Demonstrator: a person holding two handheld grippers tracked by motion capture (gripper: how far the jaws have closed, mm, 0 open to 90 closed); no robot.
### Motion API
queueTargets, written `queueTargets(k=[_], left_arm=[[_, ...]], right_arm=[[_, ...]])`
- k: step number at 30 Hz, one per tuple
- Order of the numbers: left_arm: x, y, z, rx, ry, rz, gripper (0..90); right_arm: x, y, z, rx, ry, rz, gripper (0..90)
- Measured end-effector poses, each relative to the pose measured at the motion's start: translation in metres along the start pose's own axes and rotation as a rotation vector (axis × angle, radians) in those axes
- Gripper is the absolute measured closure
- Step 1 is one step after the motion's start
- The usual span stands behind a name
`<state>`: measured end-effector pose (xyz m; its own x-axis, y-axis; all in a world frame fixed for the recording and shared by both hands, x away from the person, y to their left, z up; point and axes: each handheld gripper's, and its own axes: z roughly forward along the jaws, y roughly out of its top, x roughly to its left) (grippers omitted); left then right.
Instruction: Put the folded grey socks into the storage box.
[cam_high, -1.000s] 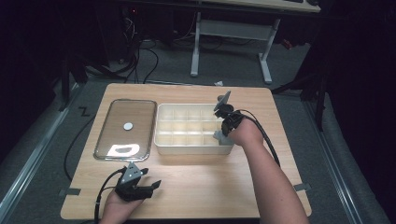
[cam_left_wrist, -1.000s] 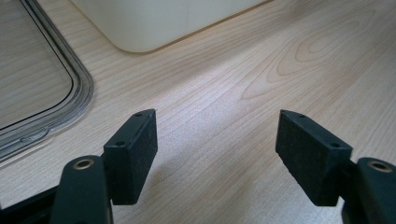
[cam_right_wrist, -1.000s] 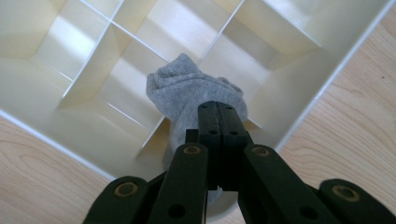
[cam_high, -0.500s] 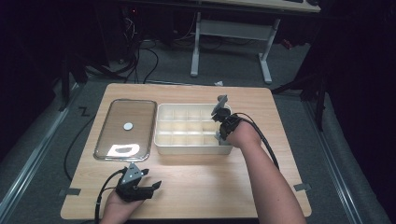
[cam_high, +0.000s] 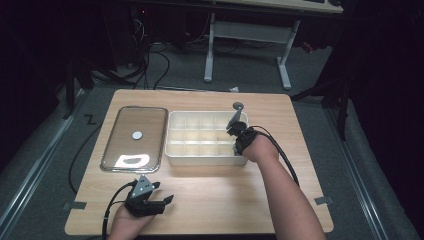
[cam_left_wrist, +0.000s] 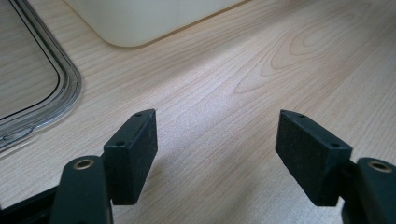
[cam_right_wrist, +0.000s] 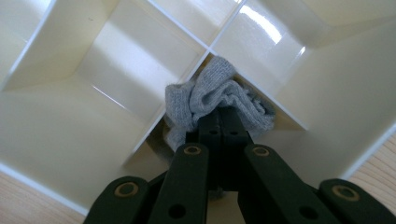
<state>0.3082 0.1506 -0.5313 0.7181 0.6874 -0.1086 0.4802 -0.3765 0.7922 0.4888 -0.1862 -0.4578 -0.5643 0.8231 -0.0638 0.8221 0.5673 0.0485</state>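
A white divided box (cam_high: 200, 159) stands mid-table. My right gripper (cam_high: 235, 132) reaches down into its right end. In the right gripper view the jaws (cam_right_wrist: 219, 120) are shut on a bunched grey sock (cam_right_wrist: 212, 95), which hangs low in a compartment against the partitions (cam_right_wrist: 107, 60) where they cross. Whether the sock touches the bottom I cannot tell. My left gripper (cam_high: 165, 203) rests near the front edge at the left. In the left gripper view its jaws (cam_left_wrist: 217, 135) stand wide open over bare wood with nothing between them.
A clear lid (cam_high: 145, 125) with a round white sticker lies flat left of the box; its rim (cam_left_wrist: 65, 88) and the box's corner (cam_left_wrist: 140, 23) lie ahead of the left gripper. A cable trails from each gripper. A desk frame stands behind the table.
My right gripper has sunk a little deeper into the box with the sock. The left gripper has stayed in place.
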Motion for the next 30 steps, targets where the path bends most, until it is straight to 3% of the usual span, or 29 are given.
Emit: queueTargets(k=[4, 5, 7, 10, 13, 18, 25, 30], left_arm=[[0.000, 0.000, 0.001, 0.002, 0.000, 0.000, 30.1], [0.001, 0.000, 0.000, 0.002, -0.001, -0.002, 30.1], [0.001, 0.000, 0.000, 0.002, 0.000, -0.002, 30.1], [0.000, 0.000, 0.000, 0.003, -0.001, 0.002, 30.1], [0.000, 0.001, 0.001, 0.008, -0.003, 0.006, 30.1], [0.000, 0.000, 0.000, 0.007, -0.005, 0.004, 30.1], [0.000, 0.000, 0.001, 0.011, -0.004, 0.003, 30.1], [0.000, 0.000, 0.000, 0.009, -0.003, 0.002, 30.1]], right_arm=[[0.002, 0.001, -0.002, 0.007, -0.009, 0.008, 90.0], [0.000, 0.000, -0.004, 0.002, -0.010, -0.010, 87.9], [-0.002, -0.003, -0.012, -0.009, -0.004, 0.006, 86.3], [-0.003, -0.008, -0.031, -0.052, -0.003, 0.020, 89.2], [-0.002, -0.008, -0.048, -0.124, 0.030, 0.009, 90.0], [0.006, -0.002, -0.031, -0.076, 0.024, -0.007, 90.0], [0.004, 0.001, -0.014, -0.056, 0.003, 0.024, 90.0], [0.003, 0.008, -0.001, -0.021, -0.006, 0.003, 90.0]])
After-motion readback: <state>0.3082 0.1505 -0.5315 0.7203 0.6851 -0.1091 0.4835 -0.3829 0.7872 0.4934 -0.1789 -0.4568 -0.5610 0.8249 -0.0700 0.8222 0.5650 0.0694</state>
